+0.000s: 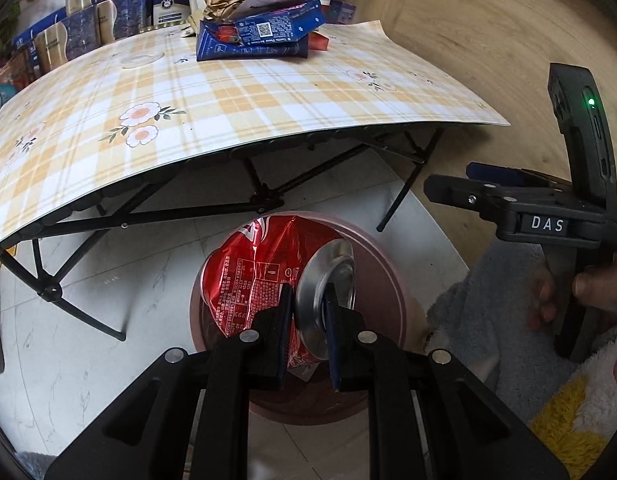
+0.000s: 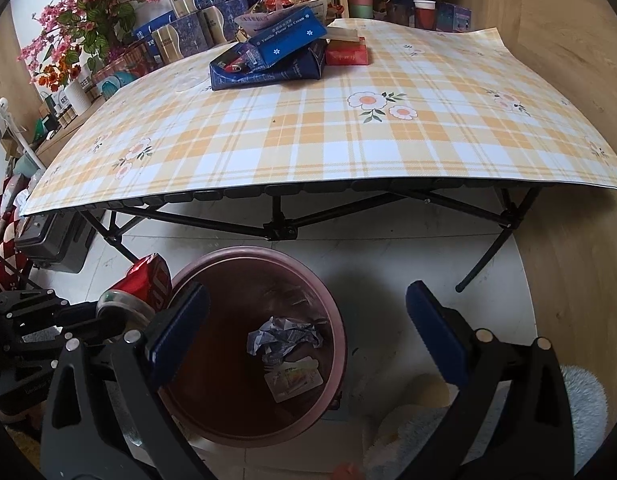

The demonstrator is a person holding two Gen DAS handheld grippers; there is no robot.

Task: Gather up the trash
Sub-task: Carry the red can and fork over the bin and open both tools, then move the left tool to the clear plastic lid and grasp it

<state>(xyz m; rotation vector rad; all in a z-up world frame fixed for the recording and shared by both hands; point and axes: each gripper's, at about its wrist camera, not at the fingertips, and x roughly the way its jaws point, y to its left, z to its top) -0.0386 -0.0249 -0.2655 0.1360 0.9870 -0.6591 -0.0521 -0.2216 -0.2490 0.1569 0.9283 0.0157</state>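
Observation:
My left gripper point(image 1: 308, 316) is shut on the rim of a crushed red soda can point(image 1: 264, 272) and holds it above the round pink trash bin point(image 1: 392, 280). The can also shows in the right wrist view point(image 2: 144, 280), at the bin's left rim point(image 2: 244, 254). My right gripper point(image 2: 304, 332) is open and empty above the bin; it shows from the side in the left wrist view point(image 1: 460, 184). Crumpled paper point(image 2: 284, 338) and a wrapper point(image 2: 294, 378) lie in the bin. A pile of blue cartons and paper trash point(image 1: 260, 28) sits at the far end of the table point(image 2: 308, 140).
The folding table has a yellow plaid floral cloth and black crossed legs point(image 2: 280, 232) just behind the bin. Blue and gold boxes point(image 2: 196, 20), plants and flowers point(image 2: 80, 24) stand beyond it. A wooden wall point(image 2: 568, 80) is to the right. A red cup point(image 2: 424, 14) stands far back.

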